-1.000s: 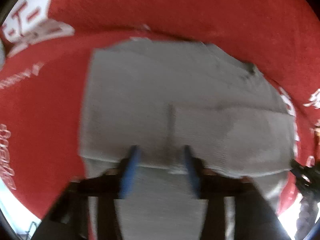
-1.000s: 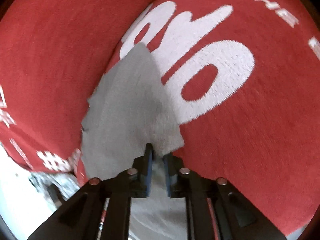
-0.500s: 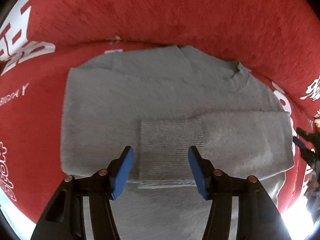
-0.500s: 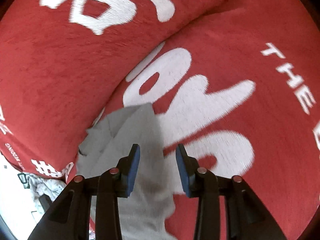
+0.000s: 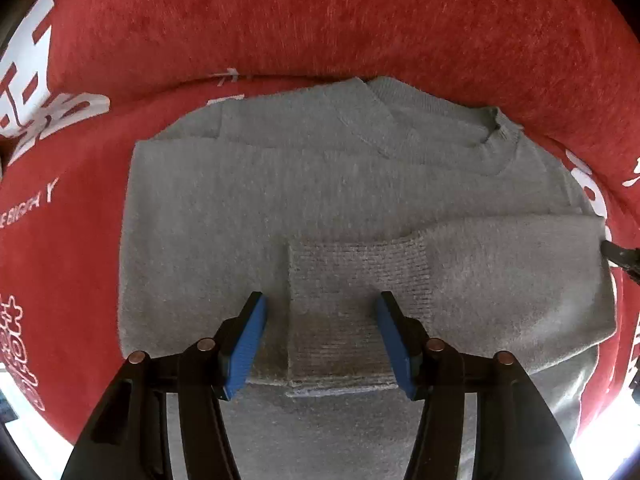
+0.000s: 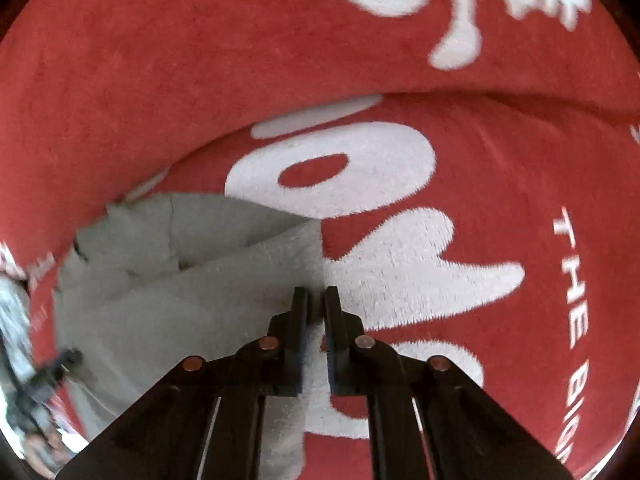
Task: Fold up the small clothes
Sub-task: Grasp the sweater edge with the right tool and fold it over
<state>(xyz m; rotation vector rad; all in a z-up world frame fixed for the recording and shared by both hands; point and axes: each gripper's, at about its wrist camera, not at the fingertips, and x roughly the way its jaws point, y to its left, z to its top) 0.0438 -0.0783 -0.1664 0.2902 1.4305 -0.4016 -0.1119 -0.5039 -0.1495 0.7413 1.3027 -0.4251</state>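
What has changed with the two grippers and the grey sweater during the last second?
The left gripper opened, letting go of the sleeve cuff, and drew back. The right gripper released the grey sweater, opened, then closed again, empty, at its edge. The sweater stays flat on the red blanket.

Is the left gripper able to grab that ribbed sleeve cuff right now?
Probably yes. The left gripper is open, its blue pads on either side of the cuff, which lies flat atop the gray sweater with nothing covering it.
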